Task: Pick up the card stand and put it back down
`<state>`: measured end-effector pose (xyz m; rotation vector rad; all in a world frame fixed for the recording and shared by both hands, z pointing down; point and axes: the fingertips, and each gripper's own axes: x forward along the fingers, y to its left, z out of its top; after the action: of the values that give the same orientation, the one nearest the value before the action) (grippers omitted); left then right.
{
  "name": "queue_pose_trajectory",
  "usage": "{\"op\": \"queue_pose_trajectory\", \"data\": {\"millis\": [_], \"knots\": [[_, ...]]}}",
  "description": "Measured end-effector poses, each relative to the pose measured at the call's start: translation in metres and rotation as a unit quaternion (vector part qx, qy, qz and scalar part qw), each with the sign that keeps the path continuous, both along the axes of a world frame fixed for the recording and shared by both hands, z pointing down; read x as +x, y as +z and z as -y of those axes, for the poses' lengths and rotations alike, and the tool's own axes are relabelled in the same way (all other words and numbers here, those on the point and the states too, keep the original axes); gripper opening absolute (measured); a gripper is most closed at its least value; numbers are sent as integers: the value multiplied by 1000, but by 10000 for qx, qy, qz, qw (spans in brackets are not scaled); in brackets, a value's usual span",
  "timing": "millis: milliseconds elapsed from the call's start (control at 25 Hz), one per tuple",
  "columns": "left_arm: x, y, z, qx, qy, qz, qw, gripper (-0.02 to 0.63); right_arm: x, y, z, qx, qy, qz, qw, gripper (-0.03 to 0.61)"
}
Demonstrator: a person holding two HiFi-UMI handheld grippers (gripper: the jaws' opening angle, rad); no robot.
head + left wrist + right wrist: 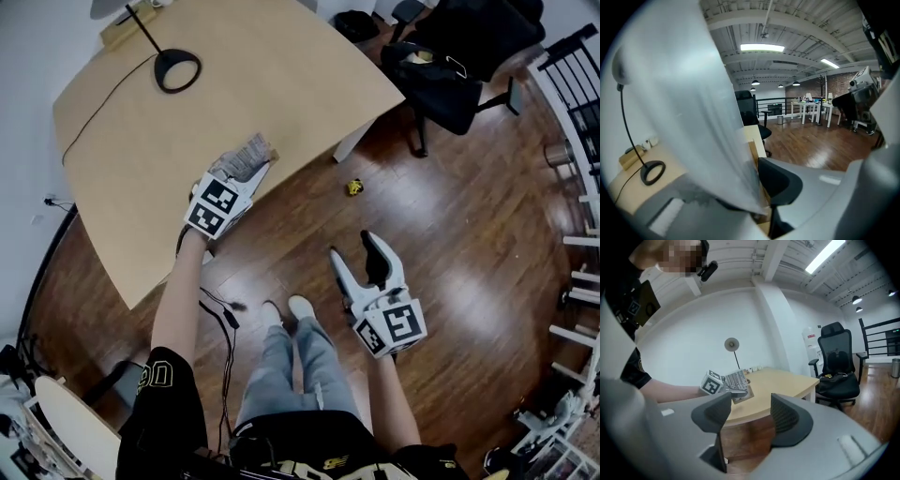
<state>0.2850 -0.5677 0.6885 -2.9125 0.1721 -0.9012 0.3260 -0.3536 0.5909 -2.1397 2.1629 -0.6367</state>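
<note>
My left gripper [251,157] is at the near edge of the light wooden table [281,66], shut on the card stand [269,153]. In the left gripper view the stand's clear sheet [689,117] fills the left half, and its wooden base [753,152] sits against the black pad [780,180]. The right gripper view shows the left gripper [735,383] holding the stand [746,394] over the table's edge. My right gripper [352,247] hangs over the wooden floor, well apart from the table. Its pads [787,418] stand a little apart, with nothing between them.
A black lamp base [177,69] with its thin stem and cable stands at the table's far side. A black office chair [441,66] is beyond the table's right corner. A small yellow object [353,187] lies on the floor. The person's shoes [289,309] are between the grippers.
</note>
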Motion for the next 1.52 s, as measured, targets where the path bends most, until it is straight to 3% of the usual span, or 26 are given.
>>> {"op": "queue_pose_trajectory", "data": {"millis": [160, 360, 400, 440, 480, 560, 720, 920, 1040, 1160, 1360, 1520], "knots": [[17, 54, -6, -66, 141, 158, 9998, 55, 7, 30, -18, -183, 7, -10, 9998, 270], [25, 82, -7, -125, 270, 130, 9995, 61, 7, 51, -28, -312, 19, 61, 9995, 270], [26, 82, -4, -135, 223, 134, 9996, 88, 7, 51, -28, -299, 8, 79, 9995, 268], [26, 81, 0, -130, 155, 172, 9996, 181, 6, 50, -28, -273, -15, 95, 9996, 267], [24, 77, 3, -122, 65, 210, 9997, 257, 5, 47, -26, -242, -54, 106, 9996, 267], [12, 63, 4, -110, -172, 195, 9996, 288, -3, 38, -24, -167, -184, 103, 9996, 267], [-26, 12, -8, -100, -711, -119, 9973, 293, -25, 1, -13, 157, -647, 4, 9978, 267], [-83, -74, -54, 63, -1396, -707, 9877, 276, -54, -59, -11, 675, -1192, -67, 9906, 267], [-126, -129, -88, 368, -1885, -1031, 9759, 267, -78, -90, -17, 959, -1497, 42, 9841, 267], [-173, -186, -132, 654, -2434, -1383, 9578, 254, -101, -118, -29, 1188, -1737, 130, 9775, 267], [-252, -260, -214, 1078, -3183, -1893, 9226, 250, -148, -172, -58, 1678, -2098, -85, 9632, 267], [-310, -293, -287, 1220, -3643, -2355, 8927, 252, -188, -201, -106, 1915, -2190, -332, 9562, 267]]}}
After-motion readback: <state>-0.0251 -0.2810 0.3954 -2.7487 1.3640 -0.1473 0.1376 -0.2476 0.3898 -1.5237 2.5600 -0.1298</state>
